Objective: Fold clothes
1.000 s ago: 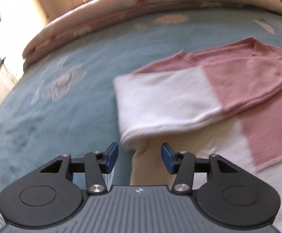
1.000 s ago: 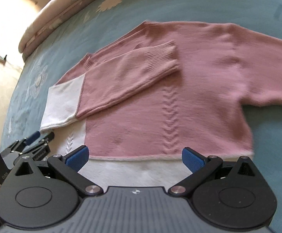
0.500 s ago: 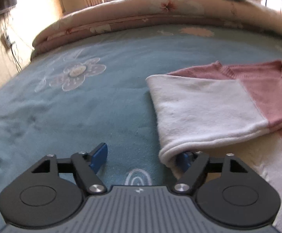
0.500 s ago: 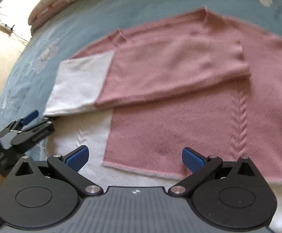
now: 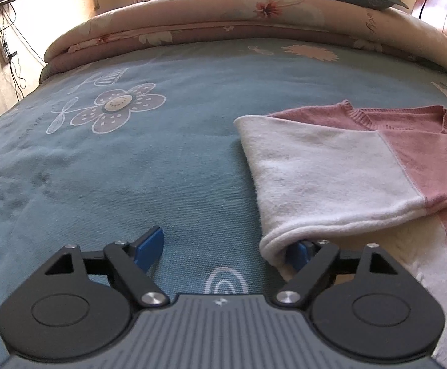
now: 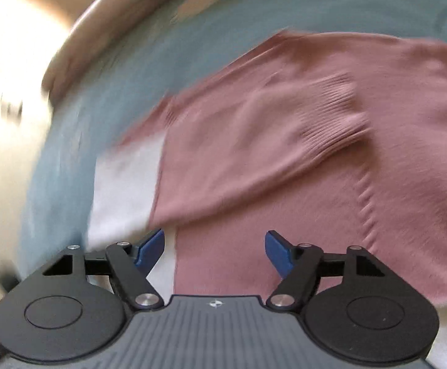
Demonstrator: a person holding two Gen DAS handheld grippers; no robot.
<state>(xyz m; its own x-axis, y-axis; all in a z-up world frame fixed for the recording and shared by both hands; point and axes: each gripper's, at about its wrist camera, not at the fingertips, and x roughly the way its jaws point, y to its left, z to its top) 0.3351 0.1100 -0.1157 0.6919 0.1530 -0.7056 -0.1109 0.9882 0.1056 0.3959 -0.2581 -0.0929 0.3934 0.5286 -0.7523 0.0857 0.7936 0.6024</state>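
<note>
a: where are we finding the sweater (image 5: 331,169)?

b: we are seeing it lying flat on the blue bedspread (image 5: 161,169), well short of the rolled quilt (image 5: 223,24) at the far end. taking the sweater as the reference: its white-and-pink sleeve (image 5: 315,184) is lying folded across the body, with the ribbed cuff (image 6: 331,117) resting on the pink chest.

a: how are we reading the left gripper (image 5: 226,250)?

b: its jaws are opening and standing wide. one blue pad is tucked under the sleeve's folded white edge at the sweater's corner; the other is hanging over bare bedspread just beside the sweater. no pad is pressing on fabric.

a: and the right gripper (image 6: 214,249)?

b: its jaws are closing but not yet gripping. we are seeing it hovering over the sweater's lower part, with pink and white knit showing between the pads. that view is blurred, so we are not judging contact.
</note>
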